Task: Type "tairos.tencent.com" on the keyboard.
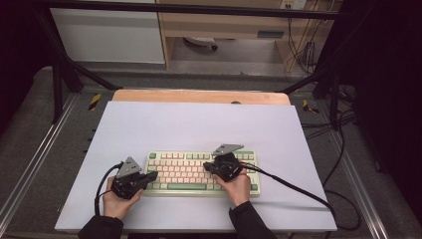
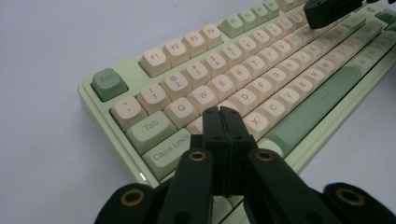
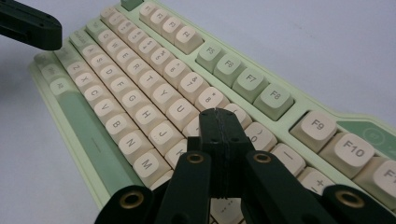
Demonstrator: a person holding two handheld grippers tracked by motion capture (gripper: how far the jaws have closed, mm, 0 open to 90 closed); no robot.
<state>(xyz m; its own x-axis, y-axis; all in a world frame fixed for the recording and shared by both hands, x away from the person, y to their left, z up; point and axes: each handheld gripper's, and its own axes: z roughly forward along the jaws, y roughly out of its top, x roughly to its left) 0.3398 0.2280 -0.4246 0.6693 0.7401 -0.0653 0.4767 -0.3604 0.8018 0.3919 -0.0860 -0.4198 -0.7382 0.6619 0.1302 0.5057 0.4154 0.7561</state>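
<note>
Left hand-held gripper closed, keyboard legends readable (close-up)

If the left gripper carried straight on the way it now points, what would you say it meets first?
Most likely the keyboard. The left gripper, jaws shut, angles down over the home row near the A and S keys, so those keycaps look first in line. Whether it already touches them I cannot tell.

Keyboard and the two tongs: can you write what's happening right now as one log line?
left tongs: shut, over keyboard left end, near A | right tongs: shut, over right-hand letter keys | nothing held | white mat under keyboard
</note>
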